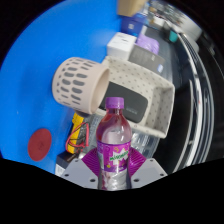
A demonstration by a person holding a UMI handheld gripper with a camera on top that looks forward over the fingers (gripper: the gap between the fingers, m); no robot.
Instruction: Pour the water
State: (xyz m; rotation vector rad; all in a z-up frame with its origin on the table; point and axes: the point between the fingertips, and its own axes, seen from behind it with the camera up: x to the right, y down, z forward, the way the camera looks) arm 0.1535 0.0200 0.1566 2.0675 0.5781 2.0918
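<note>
Claw is clamped on the purple-capped bottle; cap's on, and a slipping tilt could whack the cup just beyond.

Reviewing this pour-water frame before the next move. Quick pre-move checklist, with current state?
1. Bottle between the fingers: ok, the gripper has a pad on each side of its lower body.
2. Firm grip: cannot tell, contact at the pads is not clearly visible.
3. Cap on: not ok for pouring, the purple cap is still in place.
4. Bottle upright: ok, it stands roughly vertical.
5. Receiving vessel: cannot tell; the beige perforated cup lies on its side on the blue surface, beyond the bottle.
6. Clutter near the path: not ok, the grey tray sits close behind the bottle.
</note>
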